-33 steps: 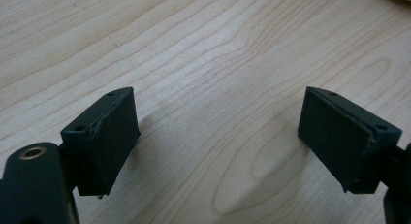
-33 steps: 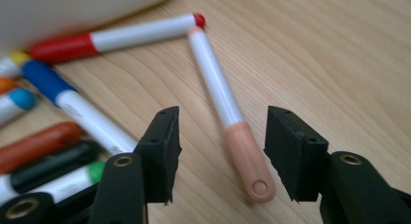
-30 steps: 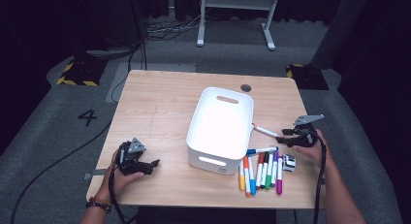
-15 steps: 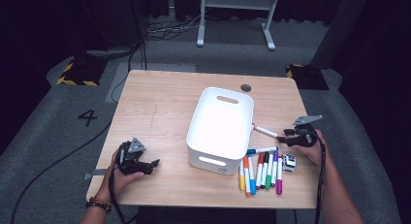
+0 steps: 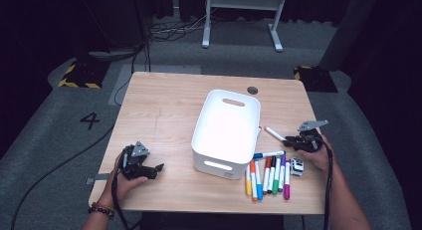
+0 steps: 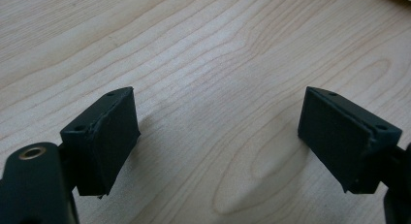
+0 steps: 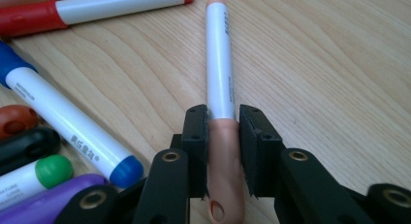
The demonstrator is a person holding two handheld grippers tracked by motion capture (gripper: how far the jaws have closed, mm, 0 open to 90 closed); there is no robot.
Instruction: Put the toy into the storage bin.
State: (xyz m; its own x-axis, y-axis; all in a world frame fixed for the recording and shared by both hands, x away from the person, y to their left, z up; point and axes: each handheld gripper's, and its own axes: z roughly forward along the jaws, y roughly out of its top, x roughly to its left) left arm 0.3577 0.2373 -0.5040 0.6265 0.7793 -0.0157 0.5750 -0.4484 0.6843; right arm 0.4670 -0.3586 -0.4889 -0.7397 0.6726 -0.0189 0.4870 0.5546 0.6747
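Looking down from the high view: bin [image 5: 226,133] empty, every marker outside on the table [image 5: 164,110], so sorting's barely begun. Left view: my left tongs [image 6: 218,136] gape wide, empty. Right view: my right tongs [image 7: 224,146] have just clamped the peach marker [image 7: 220,64], lying flat beside the bin, pointing straight away.

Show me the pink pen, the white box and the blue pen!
pink pen [image 7: 220,64], right gripper view, white barrel.
white box [image 5: 228,124], high view, inside floor.
blue pen [image 7: 63,122], right gripper view, white barrel.
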